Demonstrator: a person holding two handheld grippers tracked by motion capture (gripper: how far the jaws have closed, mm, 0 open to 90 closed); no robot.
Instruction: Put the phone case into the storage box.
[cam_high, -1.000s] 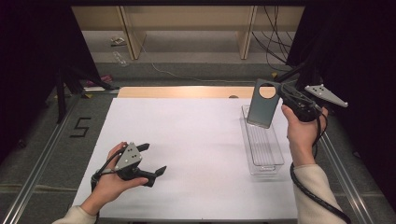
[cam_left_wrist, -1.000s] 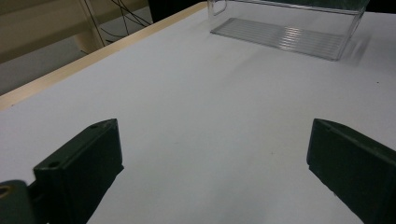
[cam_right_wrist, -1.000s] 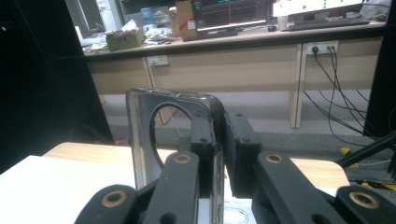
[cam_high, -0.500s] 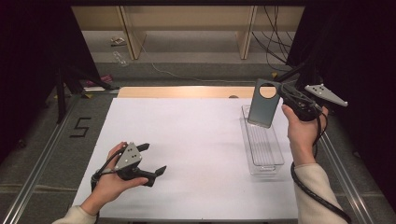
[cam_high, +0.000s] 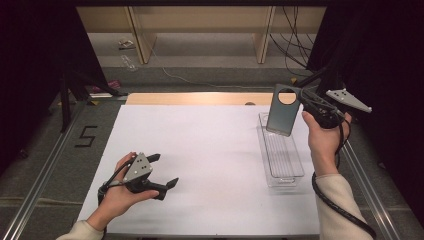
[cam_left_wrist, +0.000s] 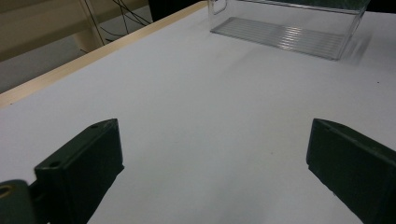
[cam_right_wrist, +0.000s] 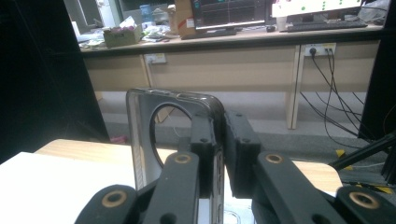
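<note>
Left gripper (cam_high: 162, 171) rests on the white table (cam_high: 200, 150), near edge, well left of the clear tray (cam_high: 281, 155), jaws spread, holding nothing. Farther back, right gripper (cam_high: 301, 98) pinches a grey phone case (cam_high: 282, 109) by its edge, upright, above the tray's far end. Step looks like carrying; next probably lower it into the tray, then release.

Left hand-held gripper (cam_high: 161, 171) gaping, right hand-held gripper (cam_high: 300, 98) clamped

1 phone case (cam_high: 282, 111), 1 clear tray (cam_high: 283, 160), 2 grippers: left (cam_high: 161, 171), right (cam_high: 300, 94).
</note>
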